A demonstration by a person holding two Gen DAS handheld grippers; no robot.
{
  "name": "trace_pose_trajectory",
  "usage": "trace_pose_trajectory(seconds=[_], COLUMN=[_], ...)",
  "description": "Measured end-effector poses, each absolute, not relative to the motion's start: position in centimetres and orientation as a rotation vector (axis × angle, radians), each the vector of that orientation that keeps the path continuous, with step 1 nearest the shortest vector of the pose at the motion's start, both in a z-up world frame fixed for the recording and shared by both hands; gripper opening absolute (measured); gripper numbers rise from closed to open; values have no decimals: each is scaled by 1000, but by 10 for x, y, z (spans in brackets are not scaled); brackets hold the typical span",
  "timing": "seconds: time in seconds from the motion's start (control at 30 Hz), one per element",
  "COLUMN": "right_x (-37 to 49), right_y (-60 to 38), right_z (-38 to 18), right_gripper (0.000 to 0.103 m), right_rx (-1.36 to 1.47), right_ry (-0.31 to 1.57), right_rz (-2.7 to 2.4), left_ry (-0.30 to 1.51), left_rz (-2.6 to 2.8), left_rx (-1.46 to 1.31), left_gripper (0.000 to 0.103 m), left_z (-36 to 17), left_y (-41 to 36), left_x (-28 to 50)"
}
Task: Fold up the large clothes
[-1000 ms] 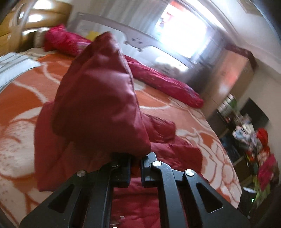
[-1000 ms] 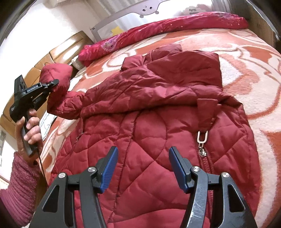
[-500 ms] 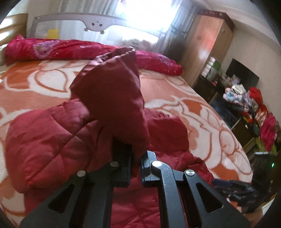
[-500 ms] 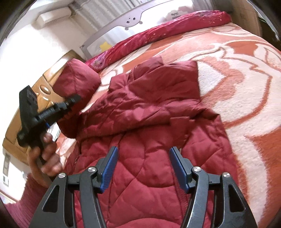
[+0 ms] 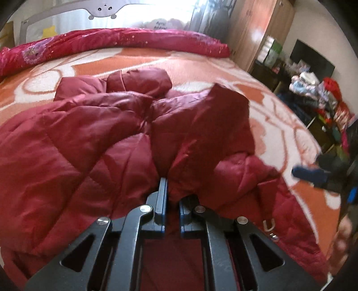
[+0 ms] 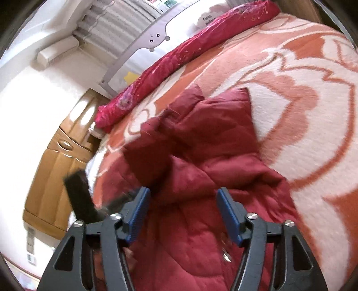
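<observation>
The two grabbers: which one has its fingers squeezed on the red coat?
The left gripper: it pinches the coat's sleeve. The right gripper hangs above the coat, its blue fingers opening with nothing pinched.

An orange-and-white floral blanket [image 5: 257, 73] covers the bed, a crimson rolled quilt [image 5: 116, 42] lies along its twelve o'clock edge below a grey bed rail [image 5: 67, 10], and a wooden wardrobe [image 5: 264, 29] stands at one o'clock.

The quilted jacket [image 5: 94, 143] is slick, faintly glossy cloth; the blanket [image 6: 302, 125] under it looks fleecy and matt (almost towelling). The headboard [image 6: 56, 161] is polished, shiny wood; gripper pads [image 6: 228, 215] ribbed.
</observation>
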State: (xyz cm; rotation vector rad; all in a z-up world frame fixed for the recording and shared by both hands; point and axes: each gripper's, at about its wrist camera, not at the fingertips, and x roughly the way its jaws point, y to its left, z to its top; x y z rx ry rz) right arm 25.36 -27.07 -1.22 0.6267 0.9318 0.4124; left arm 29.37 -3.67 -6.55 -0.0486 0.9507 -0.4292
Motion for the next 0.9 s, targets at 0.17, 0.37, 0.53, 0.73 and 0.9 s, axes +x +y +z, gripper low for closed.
trace_pose_trajectory(seconds=[0.17,0.37,0.53,0.73,0.9], right_x=[292,330,345,342,333], right_y=[-261,-249,-240,-244,-254], right_z=[-22,-47,-58,-57,-47], right_gripper=[89,89,40,14,11], right_rx=[739,855,819,743,718], right_ry=[972,1037,1072,1065,1033], right_rz=[473,490,471,426,417], left_ry=[944,938,957,986,927], left_rz=[-417,-408,-412,-468,-416], left_rx=[-10,49,43,-84,-152], left_gripper=[6,6,10,15,15], left_z=[-67,-68,-70,-53,-27], left_y=[-43,-50,-48,-19,25], left_x=[290,284,287,274,265])
